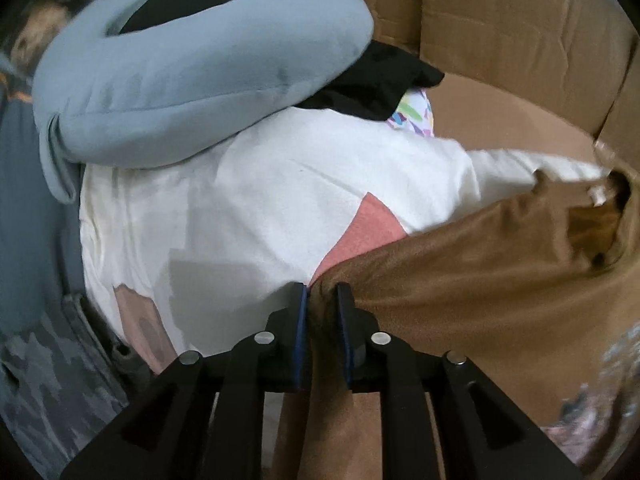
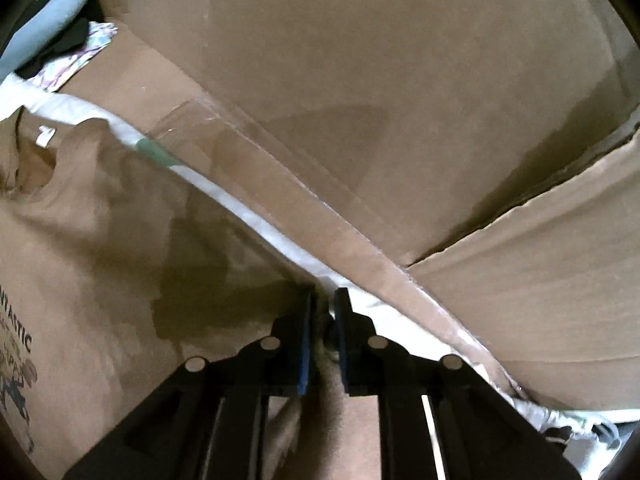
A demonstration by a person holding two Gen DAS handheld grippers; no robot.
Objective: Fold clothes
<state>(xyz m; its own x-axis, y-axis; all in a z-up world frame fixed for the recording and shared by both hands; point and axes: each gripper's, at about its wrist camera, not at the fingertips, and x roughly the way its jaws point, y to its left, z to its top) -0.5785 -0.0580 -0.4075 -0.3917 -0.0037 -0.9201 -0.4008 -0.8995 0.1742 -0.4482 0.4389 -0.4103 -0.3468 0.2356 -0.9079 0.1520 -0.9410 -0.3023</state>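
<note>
Fabric sits between both sets of jaws: your left gripper has brown shirt cloth bunched in its narrow gap, pads pressing on it, and your right gripper stands just as narrow at that shirt's edge, though you can't tell if its pads bite. 1 brown shirt, spread over 1 white garment. Beyond it, 1 grey-blue sweatshirt lies piled on 1 black piece. Cardboard box walls close in tight on your right and ahead.
</note>
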